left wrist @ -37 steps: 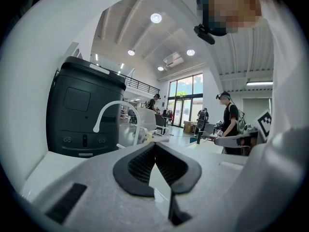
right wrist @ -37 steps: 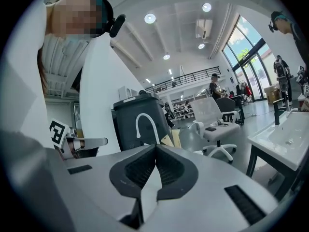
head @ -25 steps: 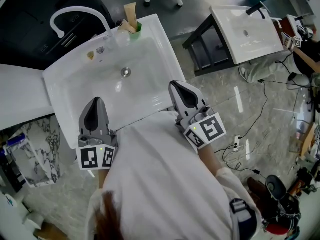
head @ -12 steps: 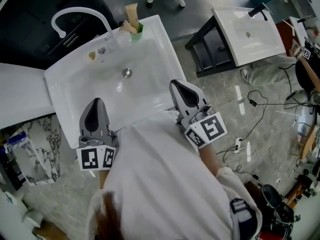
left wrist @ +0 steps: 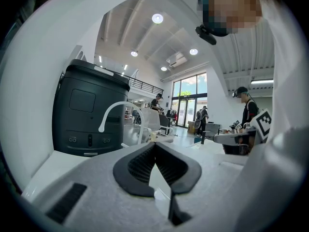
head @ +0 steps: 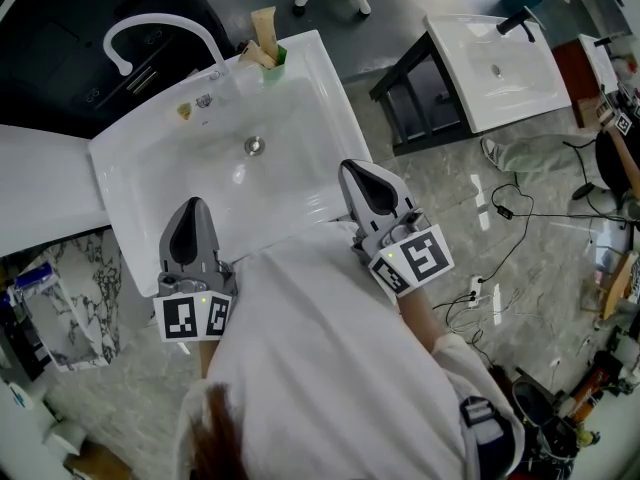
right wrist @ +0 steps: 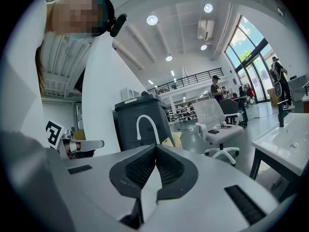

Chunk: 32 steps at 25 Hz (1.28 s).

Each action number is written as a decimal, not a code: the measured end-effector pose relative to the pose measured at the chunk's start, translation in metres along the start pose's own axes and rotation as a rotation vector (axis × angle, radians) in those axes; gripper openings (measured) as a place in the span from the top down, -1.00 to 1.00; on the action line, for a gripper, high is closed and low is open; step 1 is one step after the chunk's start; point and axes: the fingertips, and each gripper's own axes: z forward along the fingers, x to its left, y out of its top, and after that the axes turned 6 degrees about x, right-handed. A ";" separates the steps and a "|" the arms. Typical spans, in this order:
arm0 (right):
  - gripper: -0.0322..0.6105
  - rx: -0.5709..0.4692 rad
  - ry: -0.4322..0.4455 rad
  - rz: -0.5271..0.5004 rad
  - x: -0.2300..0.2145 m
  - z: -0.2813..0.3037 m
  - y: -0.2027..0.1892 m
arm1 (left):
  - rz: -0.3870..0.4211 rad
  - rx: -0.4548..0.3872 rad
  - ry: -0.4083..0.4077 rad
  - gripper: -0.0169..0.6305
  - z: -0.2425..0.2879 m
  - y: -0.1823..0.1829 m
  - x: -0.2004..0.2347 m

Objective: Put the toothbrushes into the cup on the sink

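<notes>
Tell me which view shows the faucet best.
Head view: the whole faucet arcs over the sink, unobstructed. Both gripper views catch only its upper arc, small, with the base hidden behind the jaws.

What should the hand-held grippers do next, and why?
Probably reach the right hand-held gripper toward the sink's far corner. It and the left hand-held gripper are both shut and empty at the near edge, while the beige sticks and a green thing stand far off beside the faucet. Whether those sticks already sit in a cup, I can't tell.
</notes>
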 end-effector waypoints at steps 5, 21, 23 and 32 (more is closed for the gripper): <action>0.86 -0.005 0.000 -0.002 0.001 0.000 0.001 | 0.002 0.001 0.001 0.91 -0.002 0.000 0.001; 0.86 -0.022 -0.015 -0.016 -0.004 -0.007 0.006 | 0.004 -0.005 0.006 0.91 -0.006 0.000 -0.002; 0.86 -0.022 -0.016 -0.017 -0.004 -0.008 0.006 | 0.002 -0.008 0.006 0.91 -0.006 0.000 -0.003; 0.86 -0.023 -0.018 -0.021 -0.004 -0.013 0.005 | -0.001 -0.005 -0.003 0.91 -0.006 -0.004 -0.008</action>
